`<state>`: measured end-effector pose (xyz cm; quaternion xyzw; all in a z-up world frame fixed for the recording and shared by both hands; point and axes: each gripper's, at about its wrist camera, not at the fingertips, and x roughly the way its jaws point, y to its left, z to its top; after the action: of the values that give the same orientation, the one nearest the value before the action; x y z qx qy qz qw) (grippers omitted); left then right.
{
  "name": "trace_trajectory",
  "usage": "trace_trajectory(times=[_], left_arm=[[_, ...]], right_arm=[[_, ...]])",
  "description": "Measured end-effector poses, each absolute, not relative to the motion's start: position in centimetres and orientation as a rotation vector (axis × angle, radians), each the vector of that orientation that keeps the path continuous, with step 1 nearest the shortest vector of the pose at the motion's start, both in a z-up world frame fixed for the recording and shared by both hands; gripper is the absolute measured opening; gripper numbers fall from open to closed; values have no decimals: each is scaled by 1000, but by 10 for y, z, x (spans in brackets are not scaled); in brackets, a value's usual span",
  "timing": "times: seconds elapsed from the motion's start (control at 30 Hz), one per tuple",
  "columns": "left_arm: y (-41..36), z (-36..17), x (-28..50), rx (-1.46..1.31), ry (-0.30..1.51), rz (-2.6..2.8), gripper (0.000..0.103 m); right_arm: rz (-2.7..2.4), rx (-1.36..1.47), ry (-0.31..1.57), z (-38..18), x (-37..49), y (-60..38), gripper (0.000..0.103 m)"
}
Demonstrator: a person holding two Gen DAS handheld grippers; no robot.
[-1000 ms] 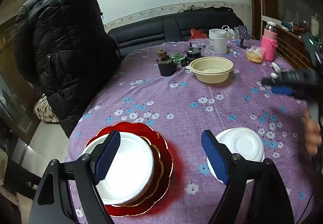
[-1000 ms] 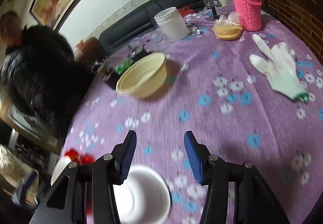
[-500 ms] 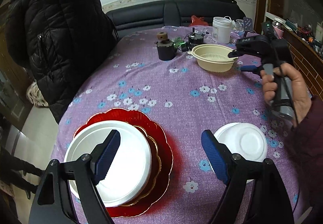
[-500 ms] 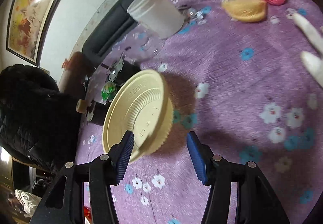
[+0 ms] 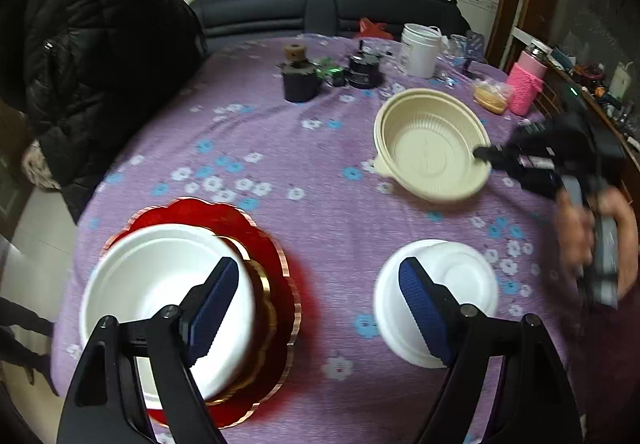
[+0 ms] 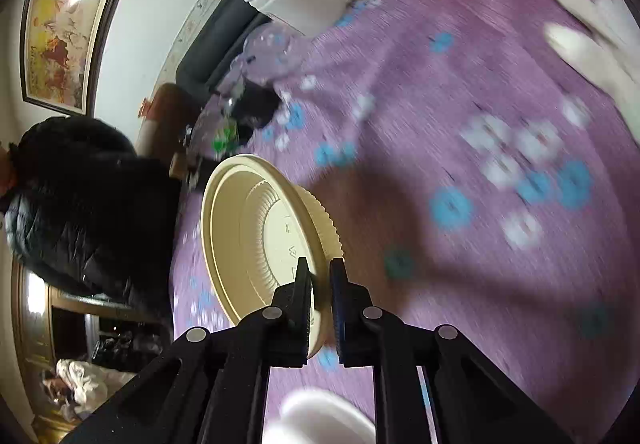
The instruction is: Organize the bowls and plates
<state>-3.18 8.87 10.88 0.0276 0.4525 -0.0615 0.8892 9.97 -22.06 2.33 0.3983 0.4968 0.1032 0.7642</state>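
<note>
A white bowl [image 6: 320, 418] is cut off by the bottom edge of the right wrist view, half hidden behind the right gripper [image 6: 320, 284]. Motion blurs the white glove [image 6: 588, 32] and the floral surface [image 6: 500, 92] there. The person's hand [image 5: 592, 244] smears at the left view's edge.

The right gripper [image 6: 320, 284] has just been closing, and its jaws now pinch the rim of the cream bowl [image 6: 256, 228]; a hand [image 5: 592, 236] grips its handle. The left gripper [image 5: 316, 296] points steeply downward, jaws wide apart and holding nothing.
</note>
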Motion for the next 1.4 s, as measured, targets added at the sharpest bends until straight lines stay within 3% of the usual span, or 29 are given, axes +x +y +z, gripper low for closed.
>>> trace_trajectory(times=[0.37,0.53,1.03,1.17,1.23,1.4], left_arm=[[58,95,23,-30,1060,-188,82],[39,84,57,-85,1107,-195,82],[-30,23,120,26,1265,-254,81],[-34,27,115,80,1257,-264,41],[-28,29,114,70,1246,-257,29],[-15,42,105,31,1207,-245,26]], right_arm=[[187,769,912,17,53,-237,16],[201,682,895,17,55,-232,26],[241,654,911,6,58,-220,27],[236,647,912,7,57,-218,25],[223,636,906,8,56,-219,24],[235,626,889,12,53,-218,18]])
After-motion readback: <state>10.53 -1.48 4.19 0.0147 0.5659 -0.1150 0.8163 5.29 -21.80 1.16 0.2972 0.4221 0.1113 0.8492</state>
